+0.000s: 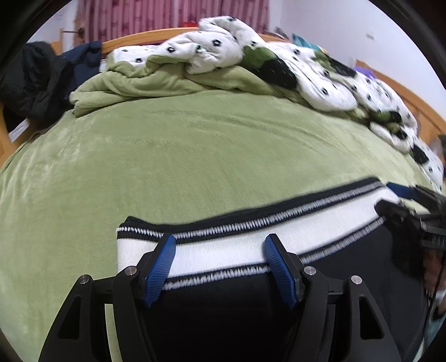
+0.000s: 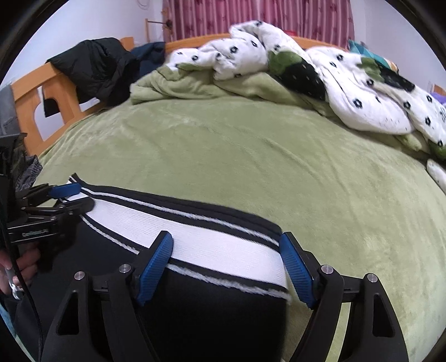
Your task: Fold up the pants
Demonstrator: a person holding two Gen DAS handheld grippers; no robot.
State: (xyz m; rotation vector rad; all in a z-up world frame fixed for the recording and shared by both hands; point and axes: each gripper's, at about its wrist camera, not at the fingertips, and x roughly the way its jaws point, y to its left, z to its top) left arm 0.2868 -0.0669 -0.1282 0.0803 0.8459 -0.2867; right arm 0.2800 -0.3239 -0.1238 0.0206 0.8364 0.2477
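Observation:
Black pants (image 1: 223, 320) with a white, black-striped waistband (image 1: 223, 242) lie on the green bed cover. My left gripper (image 1: 220, 245) is open, its blue pads (image 1: 160, 267) over the waistband's left end. My right gripper (image 2: 225, 245) is open over the waistband's right end (image 2: 223, 245), its right pad at the waistband's corner. The pants also show in the right wrist view (image 2: 209, 320). Each gripper shows in the other's view: the right one (image 1: 401, 200) at the right edge, the left one (image 2: 67, 195) at the left edge.
A green fleece bed cover (image 1: 167, 156) spreads ahead. A bunched white and green quilt (image 1: 278, 64) lies along the far and right side. Dark jackets (image 2: 97, 66) hang on the wooden bed frame (image 2: 36, 103) at the left. Pink curtains (image 2: 251, 16) hang behind.

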